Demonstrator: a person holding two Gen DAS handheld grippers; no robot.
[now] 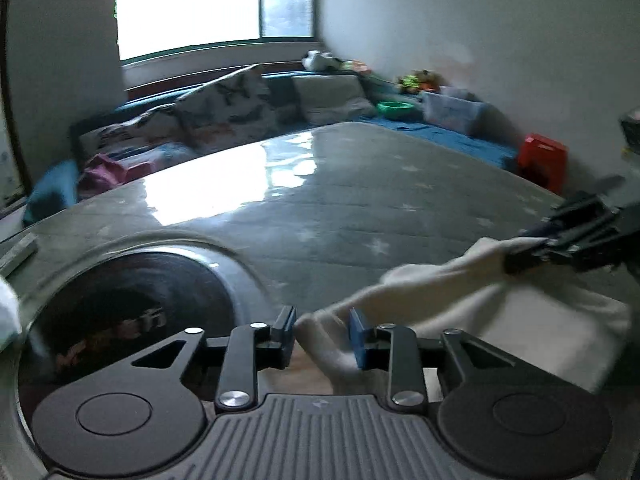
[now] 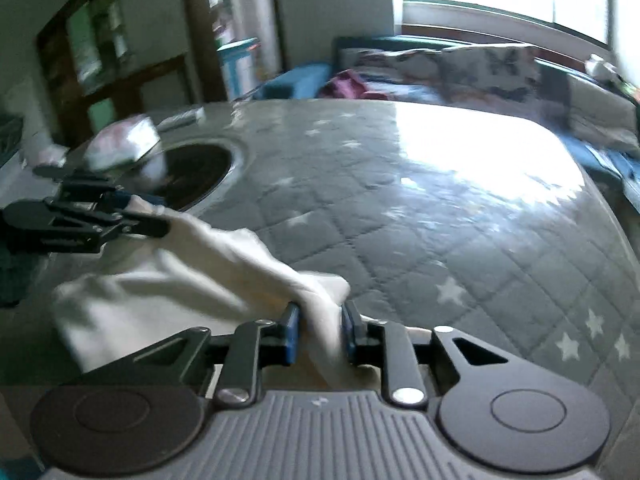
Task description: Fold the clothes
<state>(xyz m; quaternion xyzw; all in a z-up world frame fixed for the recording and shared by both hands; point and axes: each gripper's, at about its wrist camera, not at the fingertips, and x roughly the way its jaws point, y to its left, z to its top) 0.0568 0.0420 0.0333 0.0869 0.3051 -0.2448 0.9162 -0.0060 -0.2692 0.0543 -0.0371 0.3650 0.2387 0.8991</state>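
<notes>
A white garment (image 1: 460, 304) lies bunched near the front edge of a grey quilted table cover (image 1: 360, 184) printed with pale stars, stretched in a loose ridge between the two grippers. The left gripper (image 1: 322, 336) sits at one end of it: its jaws stand a little apart, and a fold of the white cloth lies between the blue pads, brushing the left one, with a gap showing on the other side, so nothing is being pinched there. The right gripper (image 2: 318, 334) is at the other end; its jaws are likewise slightly parted, with a strip of the garment (image 2: 200, 264) running up between the pads. The cloth fills most of that gap, and the blur makes it hard to tell whether the pads press on it.

To the left of the garment a round dark hotplate (image 1: 132, 312) is set into the table. Beyond the table's far edge are patterned cushions (image 1: 224, 104) under a bright window (image 1: 192, 4), and a red box (image 1: 542, 158) stands by the wall.
</notes>
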